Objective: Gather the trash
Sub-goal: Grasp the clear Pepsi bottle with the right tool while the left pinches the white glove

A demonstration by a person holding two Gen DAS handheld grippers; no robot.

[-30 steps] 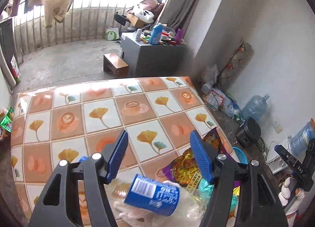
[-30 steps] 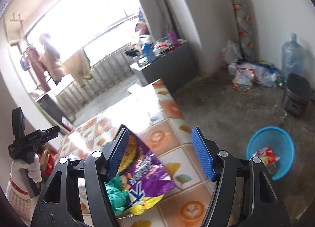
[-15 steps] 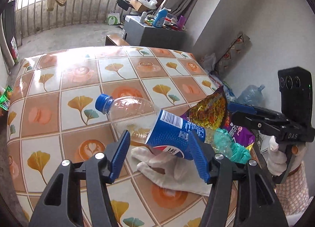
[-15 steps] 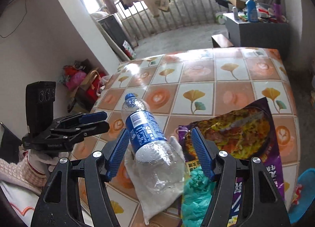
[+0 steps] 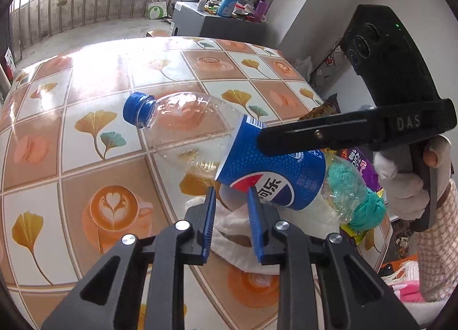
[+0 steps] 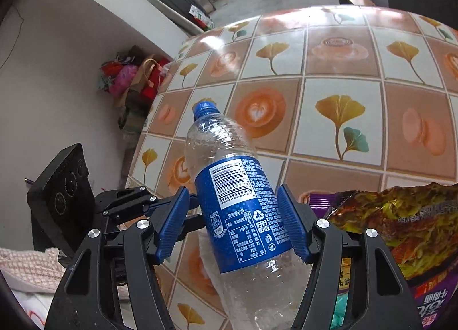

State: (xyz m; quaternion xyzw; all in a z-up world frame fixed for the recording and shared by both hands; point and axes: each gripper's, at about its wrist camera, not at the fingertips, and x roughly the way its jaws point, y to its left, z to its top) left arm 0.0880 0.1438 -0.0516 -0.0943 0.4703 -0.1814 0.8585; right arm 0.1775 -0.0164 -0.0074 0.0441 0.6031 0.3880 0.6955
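Note:
An empty clear plastic bottle (image 5: 223,152) with a blue label and blue cap lies on the tiled table (image 5: 114,78). My right gripper (image 6: 233,224) has its blue pads on both sides of the bottle's label (image 6: 243,209) and grips it. My left gripper (image 5: 230,215) is nearly closed around a white crumpled tissue or cloth (image 5: 243,229) under the bottle. The right gripper also shows in the left wrist view (image 5: 357,129) as a black body over the bottle. A teal wad (image 5: 366,209) and a purple snack bag (image 6: 400,229) lie by the bottle's base.
The table has an orange and white tile pattern with leaves and coffee cups. Bags (image 6: 131,80) sit on the floor by the wall. A grey cabinet (image 5: 217,23) with bottles stands beyond the table. A railing (image 5: 86,0) closes the far side.
Both grippers moved in closer to the bottle. The right gripper's pads closed onto the bottle's label. The left gripper's fingers narrowed over the white tissue.

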